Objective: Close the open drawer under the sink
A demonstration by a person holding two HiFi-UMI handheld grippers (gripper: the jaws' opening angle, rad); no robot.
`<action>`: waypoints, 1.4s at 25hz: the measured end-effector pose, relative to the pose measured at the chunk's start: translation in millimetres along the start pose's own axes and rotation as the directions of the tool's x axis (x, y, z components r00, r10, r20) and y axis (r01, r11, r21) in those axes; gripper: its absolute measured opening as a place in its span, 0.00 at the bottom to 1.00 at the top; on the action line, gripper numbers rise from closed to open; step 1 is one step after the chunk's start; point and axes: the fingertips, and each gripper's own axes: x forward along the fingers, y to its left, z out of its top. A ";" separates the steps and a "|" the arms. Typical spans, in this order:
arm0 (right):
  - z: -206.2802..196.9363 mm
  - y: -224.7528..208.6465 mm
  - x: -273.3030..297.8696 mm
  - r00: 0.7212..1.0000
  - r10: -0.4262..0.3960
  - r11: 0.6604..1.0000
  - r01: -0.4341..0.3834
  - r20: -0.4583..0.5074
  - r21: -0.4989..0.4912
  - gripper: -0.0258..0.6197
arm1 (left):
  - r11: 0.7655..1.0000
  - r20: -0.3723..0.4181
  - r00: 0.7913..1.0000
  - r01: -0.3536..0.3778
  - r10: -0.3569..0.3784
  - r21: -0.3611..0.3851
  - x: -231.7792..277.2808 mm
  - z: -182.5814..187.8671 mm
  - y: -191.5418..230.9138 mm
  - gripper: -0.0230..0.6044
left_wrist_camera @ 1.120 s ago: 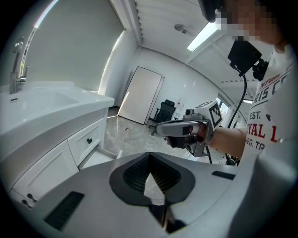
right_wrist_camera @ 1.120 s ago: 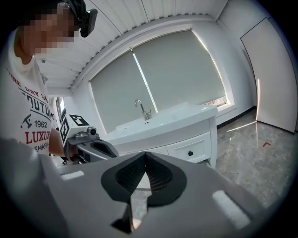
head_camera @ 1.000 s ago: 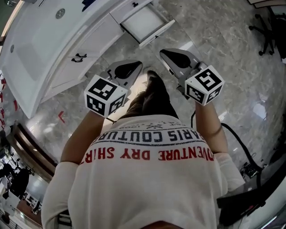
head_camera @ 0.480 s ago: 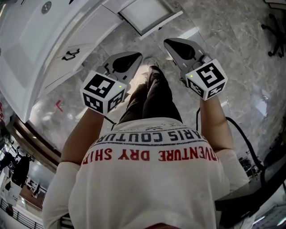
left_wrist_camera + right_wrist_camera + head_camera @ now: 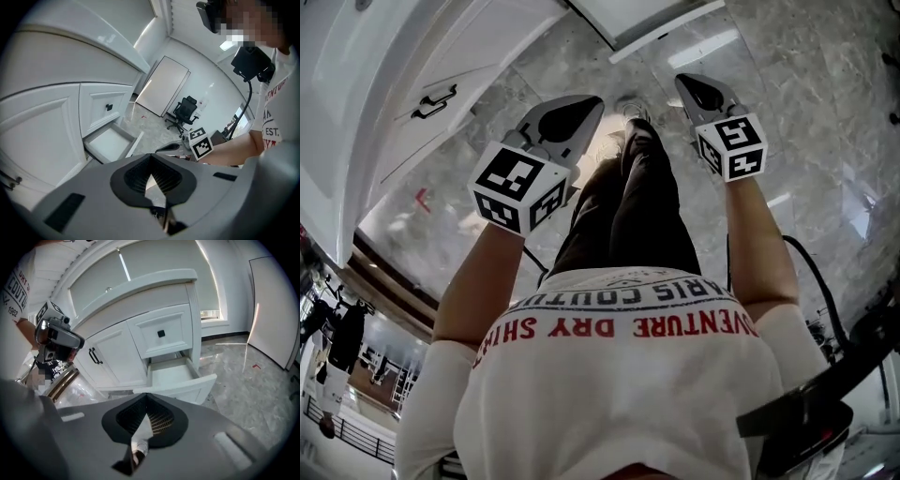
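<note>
The drawer (image 5: 174, 374) stands pulled out low in the cabinet (image 5: 115, 359), apart from both grippers. Left gripper (image 5: 150, 158) and right gripper (image 5: 146, 401) have jaws together, empty. Pushing one corner could skew and jam it, I think.

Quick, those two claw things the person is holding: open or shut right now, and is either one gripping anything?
Left gripper: closed, jaws together, holding nothing.
Right gripper: closed, jaws together, holding nothing.

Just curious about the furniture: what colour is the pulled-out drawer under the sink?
The drawer is white; the right gripper view shows it best.
</note>
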 end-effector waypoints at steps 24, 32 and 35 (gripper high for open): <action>-44.0 -34.4 125.3 0.994 -0.029 0.999 0.033 -0.104 0.040 0.04 | 0.992 -0.020 0.997 -0.074 0.072 -0.103 15.0 -40.6 64.1 0.04; -35.0 -39.4 137.5 0.996 -0.039 0.998 0.042 -0.084 0.037 0.04 | 0.992 -0.019 0.997 -0.073 0.071 -0.105 16.4 -39.1 69.0 0.04; -33.6 -38.9 138.2 0.996 -0.041 0.999 0.043 -0.076 0.030 0.04 | 0.991 -0.020 0.997 -0.075 0.073 -0.109 15.0 -40.6 71.0 0.04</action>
